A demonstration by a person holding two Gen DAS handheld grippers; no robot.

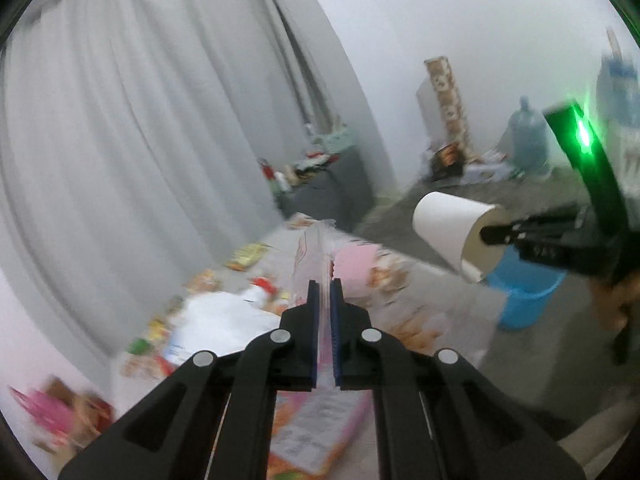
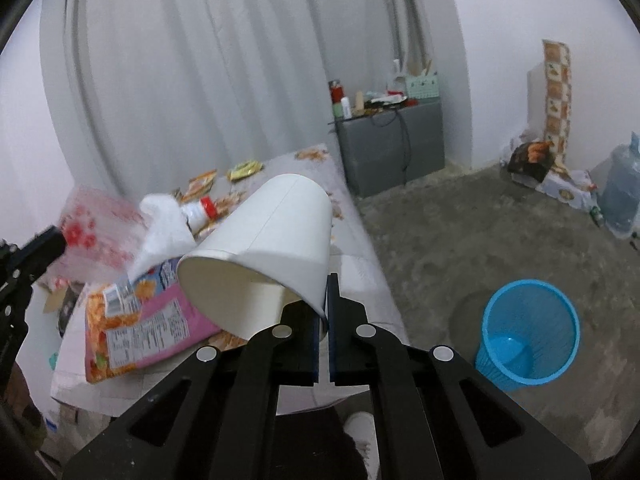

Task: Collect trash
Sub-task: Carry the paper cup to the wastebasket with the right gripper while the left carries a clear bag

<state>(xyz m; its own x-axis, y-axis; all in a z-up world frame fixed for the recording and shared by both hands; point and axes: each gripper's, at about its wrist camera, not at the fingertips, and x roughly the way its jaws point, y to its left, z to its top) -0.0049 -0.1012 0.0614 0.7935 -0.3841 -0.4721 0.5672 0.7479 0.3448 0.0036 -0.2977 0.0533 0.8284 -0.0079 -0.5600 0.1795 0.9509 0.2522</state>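
My left gripper [image 1: 325,285] is shut on a thin clear plastic bag [image 1: 316,256] with red print, seen edge-on and lifted above the table. In the right wrist view the same bag [image 2: 96,228] hangs from the left gripper [image 2: 54,242] at the left edge. My right gripper [image 2: 325,280] is shut on the rim of a white paper cup [image 2: 272,240], which is tilted on its side in the air. From the left wrist view the cup [image 1: 452,236] and right gripper [image 1: 488,236] are at the right, above a blue mesh bin [image 1: 528,300]. The bin [image 2: 528,332] stands on the floor to the right of the table.
The cloth-covered table [image 2: 360,248] holds a pink and orange snack bag [image 2: 140,320], a white bottle with a red cap [image 2: 200,212], white crumpled paper [image 2: 164,228] and several small wrappers. A grey cabinet [image 2: 392,148] stands behind; a water jug [image 2: 624,196] and boxes line the far wall.
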